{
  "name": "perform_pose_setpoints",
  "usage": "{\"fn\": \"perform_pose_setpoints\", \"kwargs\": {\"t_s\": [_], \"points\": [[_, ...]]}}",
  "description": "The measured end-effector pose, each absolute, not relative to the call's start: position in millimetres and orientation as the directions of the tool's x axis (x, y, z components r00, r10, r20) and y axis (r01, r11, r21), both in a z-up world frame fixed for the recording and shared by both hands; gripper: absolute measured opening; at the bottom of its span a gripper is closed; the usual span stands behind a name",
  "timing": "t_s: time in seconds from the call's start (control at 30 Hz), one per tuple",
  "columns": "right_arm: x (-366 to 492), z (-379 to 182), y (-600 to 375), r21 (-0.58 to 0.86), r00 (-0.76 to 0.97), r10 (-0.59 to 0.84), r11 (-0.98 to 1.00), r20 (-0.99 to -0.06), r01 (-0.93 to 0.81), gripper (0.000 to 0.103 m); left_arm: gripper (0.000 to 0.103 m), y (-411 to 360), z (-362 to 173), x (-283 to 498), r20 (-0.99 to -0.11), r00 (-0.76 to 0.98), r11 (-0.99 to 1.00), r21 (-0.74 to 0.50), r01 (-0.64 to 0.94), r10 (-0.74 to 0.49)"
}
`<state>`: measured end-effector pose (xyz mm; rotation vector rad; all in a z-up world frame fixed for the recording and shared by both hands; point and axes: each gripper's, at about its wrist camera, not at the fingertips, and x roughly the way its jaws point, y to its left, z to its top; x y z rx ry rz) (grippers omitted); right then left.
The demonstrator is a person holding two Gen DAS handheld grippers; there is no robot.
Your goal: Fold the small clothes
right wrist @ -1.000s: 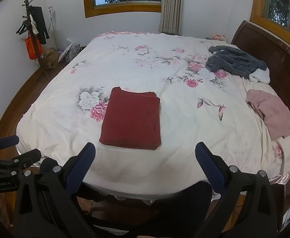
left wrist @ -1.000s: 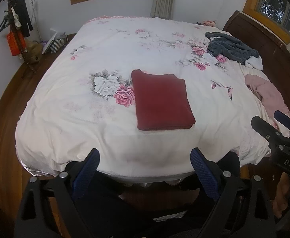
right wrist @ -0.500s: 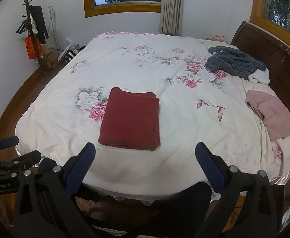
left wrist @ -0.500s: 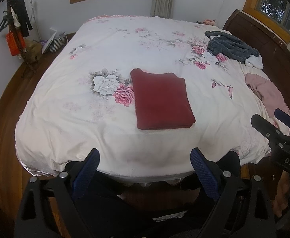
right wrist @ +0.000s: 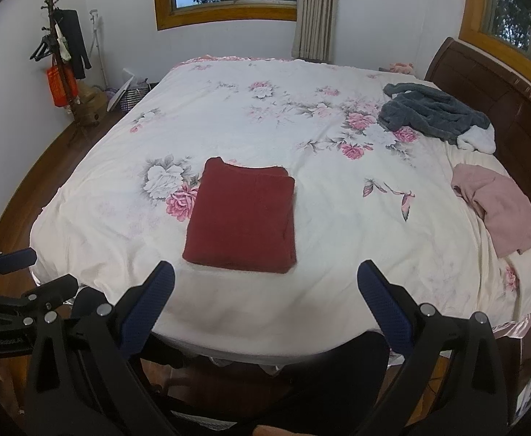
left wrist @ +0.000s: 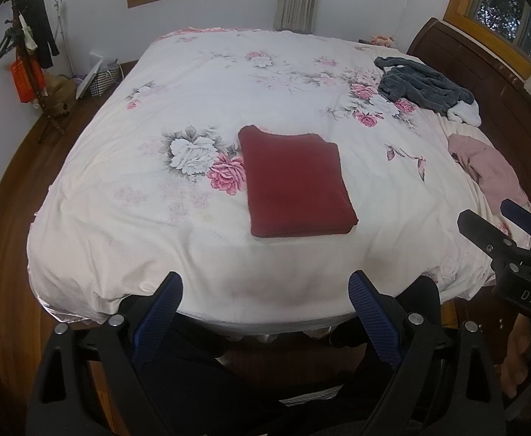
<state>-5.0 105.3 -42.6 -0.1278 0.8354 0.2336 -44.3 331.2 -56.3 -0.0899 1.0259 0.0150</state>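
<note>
The bed's (right wrist: 229, 116) near edge is partly hidden behind both grippers, and the floor below it is dark and hard to make out. The left gripper (left wrist: 265, 290) and right gripper (right wrist: 265, 279) hang wide open, holding nothing. The folded red garment (right wrist: 241, 218) lies flat near that front edge, with bare floral cover all round it. A grey garment (right wrist: 432, 112) and a pink garment (right wrist: 498, 210) lie well apart, by the headboard (right wrist: 501, 109).
</note>
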Motion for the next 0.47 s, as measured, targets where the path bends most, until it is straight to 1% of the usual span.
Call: {"fn": "perform_pose_setpoints", "kwargs": {"t_s": [0.47], "points": [[-10.5, -42.6, 105.8, -0.027, 0.657, 0.151, 0.967, -0.739, -0.253, 0.100, 0.093, 331.7, -55.5, -43.3, -0.855, 0.518, 0.996, -0.066, -0.053, -0.029]]}}
